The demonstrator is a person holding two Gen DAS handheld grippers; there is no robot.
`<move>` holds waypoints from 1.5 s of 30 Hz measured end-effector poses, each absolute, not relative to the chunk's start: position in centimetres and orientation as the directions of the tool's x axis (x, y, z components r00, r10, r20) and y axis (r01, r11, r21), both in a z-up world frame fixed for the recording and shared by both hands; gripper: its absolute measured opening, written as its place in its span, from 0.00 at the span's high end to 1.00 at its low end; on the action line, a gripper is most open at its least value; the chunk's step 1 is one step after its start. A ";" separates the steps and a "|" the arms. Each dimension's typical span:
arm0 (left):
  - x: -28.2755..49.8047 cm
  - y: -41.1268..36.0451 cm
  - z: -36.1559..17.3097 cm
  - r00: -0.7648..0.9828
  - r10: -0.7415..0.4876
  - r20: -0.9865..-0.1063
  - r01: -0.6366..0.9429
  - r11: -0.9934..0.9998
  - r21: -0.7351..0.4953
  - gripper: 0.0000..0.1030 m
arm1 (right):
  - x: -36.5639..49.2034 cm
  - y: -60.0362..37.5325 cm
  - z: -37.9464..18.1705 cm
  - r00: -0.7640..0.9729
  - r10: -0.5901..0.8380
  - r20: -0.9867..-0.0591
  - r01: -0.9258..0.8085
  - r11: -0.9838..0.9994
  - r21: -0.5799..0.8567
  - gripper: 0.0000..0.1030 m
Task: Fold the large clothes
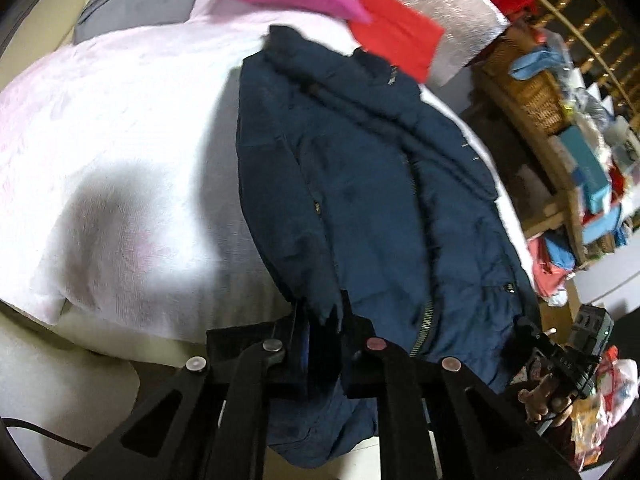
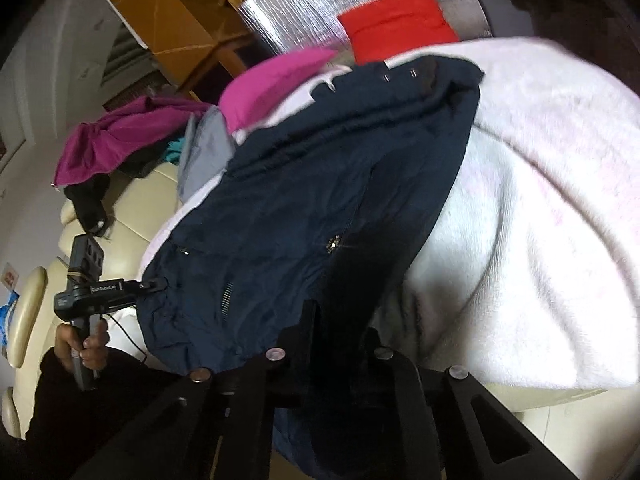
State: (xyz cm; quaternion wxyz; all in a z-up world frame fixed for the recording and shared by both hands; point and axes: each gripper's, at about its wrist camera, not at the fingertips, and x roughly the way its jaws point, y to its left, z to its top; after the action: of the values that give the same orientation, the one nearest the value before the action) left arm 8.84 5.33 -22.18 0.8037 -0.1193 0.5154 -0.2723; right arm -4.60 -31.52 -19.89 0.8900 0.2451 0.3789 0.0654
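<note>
Navy jacket [image 1: 360, 184], smooth woven shell with metal zipper, lies on fuzzy white blanket [image 1: 120, 152]. We've got left gripper [image 1: 324, 320] and right gripper [image 2: 344, 320] each pinching its hem. Pink cushion [image 2: 272, 84], red cloth [image 2: 396, 28] beyond.

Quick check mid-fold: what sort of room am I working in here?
Likely a lived-in home room, not a lab: a white blanket spread over a cream sofa, spare clothes heaped on it, and cluttered wicker shelves alongside.
</note>
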 end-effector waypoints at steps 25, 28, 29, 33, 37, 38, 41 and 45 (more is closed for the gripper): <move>13.0 8.5 -9.2 0.416 -0.741 -0.527 0.376 0.668 -0.642 0.90 | -4.1 -37.8 -7.9 0.891 0.350 -0.287 -0.052 0.709 0.704 0.91; 17.2 7.1 -9.6 0.473 -0.712 -0.520 0.328 0.689 -0.646 0.90 | 0.4 -40.3 -8.6 0.913 0.307 -0.268 -0.004 0.663 0.748 0.91; 18.8 6.6 -10.0 0.488 -0.703 -0.518 0.310 0.694 -0.650 0.90 | 1.8 -41.1 -9.1 0.919 0.290 -0.267 0.017 0.648 0.761 0.91; 24.1 4.4 -12.5 0.514 -0.666 -0.541 0.241 0.717 -0.654 0.90 | 7.1 -43.4 -11.4 0.921 0.252 -0.297 0.088 0.608 0.789 0.91; 28.7 1.9 -16.2 0.533 -0.608 -0.588 0.172 0.759 -0.629 0.90 | 11.9 -45.5 -14.3 0.907 0.237 -0.348 0.157 0.578 0.801 0.91; 29.8 1.4 -17.1 0.533 -0.600 -0.596 0.152 0.761 -0.631 0.90 | 12.6 -45.8 -14.9 0.905 0.234 -0.355 0.168 0.571 0.804 0.91; 32.6 0.5 -19.3 0.531 -0.577 -0.620 0.097 0.769 -0.633 0.90 | 15.1 -47.0 -16.7 0.890 0.228 -0.395 0.222 0.539 0.812 0.91; 35.3 -0.6 -21.3 0.534 -0.544 -0.647 0.051 0.785 -0.618 0.87 | 18.4 -48.8 -19.2 0.865 0.256 -0.432 0.281 0.466 0.839 0.87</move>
State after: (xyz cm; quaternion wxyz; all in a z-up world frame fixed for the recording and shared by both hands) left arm 35.25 -0.63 -21.25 0.8315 -0.2752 0.4481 -0.1788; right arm 18.36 -48.79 -19.19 0.8158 0.5166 0.2599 -0.0078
